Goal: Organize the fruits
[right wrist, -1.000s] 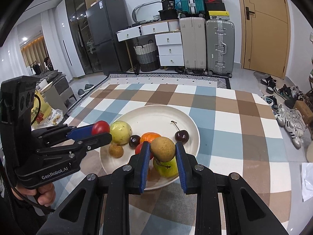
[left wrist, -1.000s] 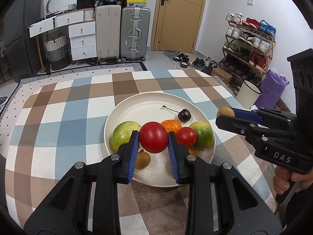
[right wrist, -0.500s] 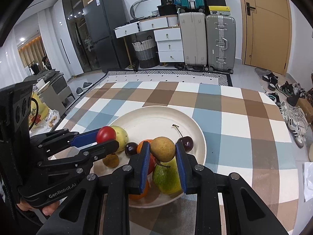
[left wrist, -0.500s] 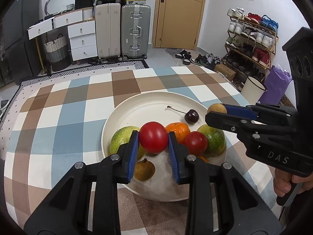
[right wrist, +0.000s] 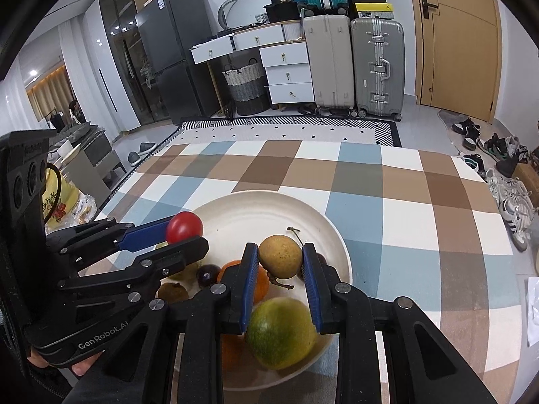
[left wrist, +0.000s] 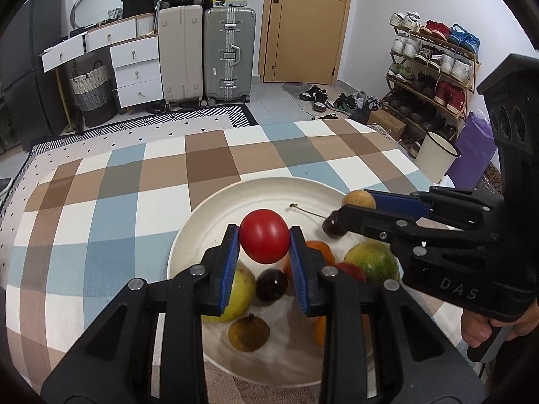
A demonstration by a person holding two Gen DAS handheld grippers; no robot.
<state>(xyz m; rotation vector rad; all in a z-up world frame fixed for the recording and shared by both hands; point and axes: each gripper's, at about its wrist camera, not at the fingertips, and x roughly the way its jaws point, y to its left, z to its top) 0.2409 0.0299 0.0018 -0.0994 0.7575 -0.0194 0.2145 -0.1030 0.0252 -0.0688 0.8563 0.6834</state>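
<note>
Over on the left, the left gripper (left wrist: 264,240) is clamped tight on a red tomato (left wrist: 264,240), blue pads pressed to both its sides, and the fruit hangs clear above the cream plate (left wrist: 215,208), roughly over its middle. Directly beneath and a touch nearer the hand sit a yellow-green fruit (left wrist: 241,291), a dark plum (left wrist: 272,289) and a small brown longan (left wrist: 248,333), all resting on the plate.

Moving to the middle: an orange (left wrist: 320,249) peeks out behind the right-hand pad, and a cherry (left wrist: 331,228) with its long stem lies towards the far right of the plate. The open patch of plate is the far half, ahead of both grippers along the line they point, so by my reading any set-down means going forward and down, not sideways.

And on the right, the right gripper (right wrist: 280,261) has its jaws closed on a tan, pear-coloured fruit (right wrist: 280,256), held above the near right part of the plate with a big green-orange citrus (right wrist: 281,331) right below it. From that wrist view the tomato (right wrist: 184,231) shows off to the left, the two carried fruits level with each other and well apart.

Both hands are loaded, side by side over the plate on the checked desk (right wrist: 387,208). The left sits nearer the bare centre, the right nearer the rim.
</note>
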